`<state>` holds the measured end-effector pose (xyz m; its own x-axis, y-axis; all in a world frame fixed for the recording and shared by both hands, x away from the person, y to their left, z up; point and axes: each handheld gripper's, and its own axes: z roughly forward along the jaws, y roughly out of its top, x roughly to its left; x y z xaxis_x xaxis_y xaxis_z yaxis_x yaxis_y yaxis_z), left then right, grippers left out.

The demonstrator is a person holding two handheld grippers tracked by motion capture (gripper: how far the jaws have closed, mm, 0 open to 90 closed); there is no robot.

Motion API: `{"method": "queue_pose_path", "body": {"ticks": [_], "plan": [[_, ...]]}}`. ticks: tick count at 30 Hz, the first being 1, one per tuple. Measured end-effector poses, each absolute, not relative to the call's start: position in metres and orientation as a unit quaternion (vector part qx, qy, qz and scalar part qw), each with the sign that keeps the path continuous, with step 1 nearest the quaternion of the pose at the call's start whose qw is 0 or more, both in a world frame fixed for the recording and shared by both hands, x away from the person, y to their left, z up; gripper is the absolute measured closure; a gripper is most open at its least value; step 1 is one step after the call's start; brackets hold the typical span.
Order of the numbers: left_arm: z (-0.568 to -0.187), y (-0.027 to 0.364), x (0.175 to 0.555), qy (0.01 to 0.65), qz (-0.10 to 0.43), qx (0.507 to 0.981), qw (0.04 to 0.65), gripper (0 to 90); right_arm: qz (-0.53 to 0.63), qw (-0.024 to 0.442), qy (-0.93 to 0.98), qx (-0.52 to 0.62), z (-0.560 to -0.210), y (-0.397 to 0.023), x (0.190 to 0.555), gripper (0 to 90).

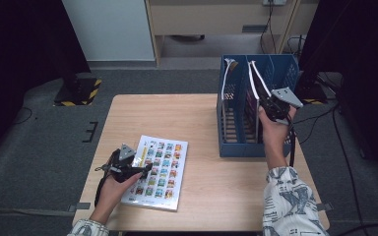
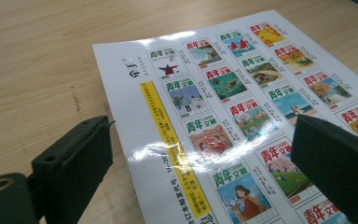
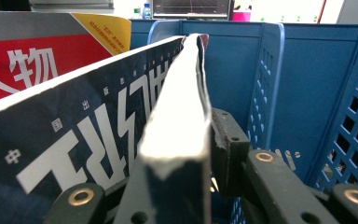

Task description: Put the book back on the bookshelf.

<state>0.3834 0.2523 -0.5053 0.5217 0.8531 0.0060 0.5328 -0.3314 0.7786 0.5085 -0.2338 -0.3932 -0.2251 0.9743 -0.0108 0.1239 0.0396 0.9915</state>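
Observation:
A magazine with a grid of small covers lies flat on the wooden table. My left gripper hovers low over its left edge and is open. In the left gripper view the jaws stand wide apart, one over bare wood and one over the magazine. My right gripper is at the blue file box, shut on the edge of a dark magazine that stands upright inside. One pad lies against the magazine's edge; the other pad is hidden behind it.
A red and yellow magazine stands in the box beside the dark one. The box's perforated blue walls close in on my right gripper. Table edges run near both forearms. Dark grey floor with cables surrounds the table.

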Motion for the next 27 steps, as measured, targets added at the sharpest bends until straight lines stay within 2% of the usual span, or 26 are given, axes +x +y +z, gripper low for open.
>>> {"method": "queue_pose_path", "body": {"ticks": [27], "plan": [[-0.5055,0.2522,0.3837,0.440,0.214,0.787,0.375,5.3,0.509,0.415,0.604,0.453,-0.3913,-0.2364,0.4992,71.1]]}}
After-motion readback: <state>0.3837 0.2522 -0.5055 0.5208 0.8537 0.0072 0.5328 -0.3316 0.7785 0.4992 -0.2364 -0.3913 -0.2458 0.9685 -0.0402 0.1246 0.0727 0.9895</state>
